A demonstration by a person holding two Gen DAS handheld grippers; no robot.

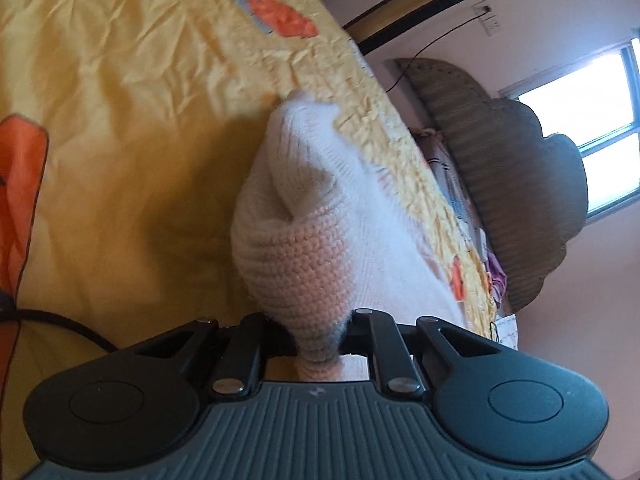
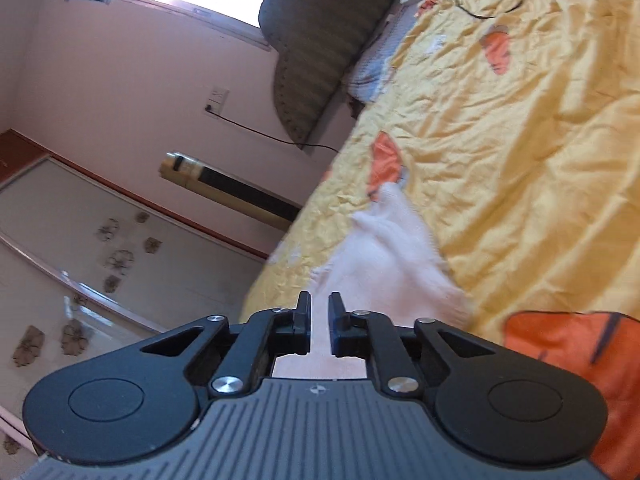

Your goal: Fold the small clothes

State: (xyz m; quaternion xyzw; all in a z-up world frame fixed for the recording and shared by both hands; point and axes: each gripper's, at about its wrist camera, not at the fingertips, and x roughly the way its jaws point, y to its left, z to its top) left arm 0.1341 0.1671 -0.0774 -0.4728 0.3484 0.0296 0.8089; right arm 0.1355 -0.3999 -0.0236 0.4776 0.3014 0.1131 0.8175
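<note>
A small cream and pale pink knit garment (image 1: 304, 220) rises in a bunched fold from my left gripper (image 1: 316, 332), which is shut on its pink crocheted part; the cloth hides the fingertips. Its far end rests on the yellow bedspread (image 1: 120, 120). In the right wrist view the same garment (image 2: 384, 256) stretches, blurred, from the bedspread (image 2: 520, 160) down to my right gripper (image 2: 319, 316). Those jaws stand a narrow gap apart, with pale cloth filling the gap and showing under the fingers (image 2: 304, 320).
The bedspread has orange carrot prints (image 2: 496, 52) and a black cable (image 1: 60, 320) lying on it. A padded headboard (image 2: 312, 40), pillows (image 2: 372, 72), a window (image 1: 592, 120), a wall socket (image 2: 216, 100) and a wardrobe door (image 2: 100, 240) surround the bed.
</note>
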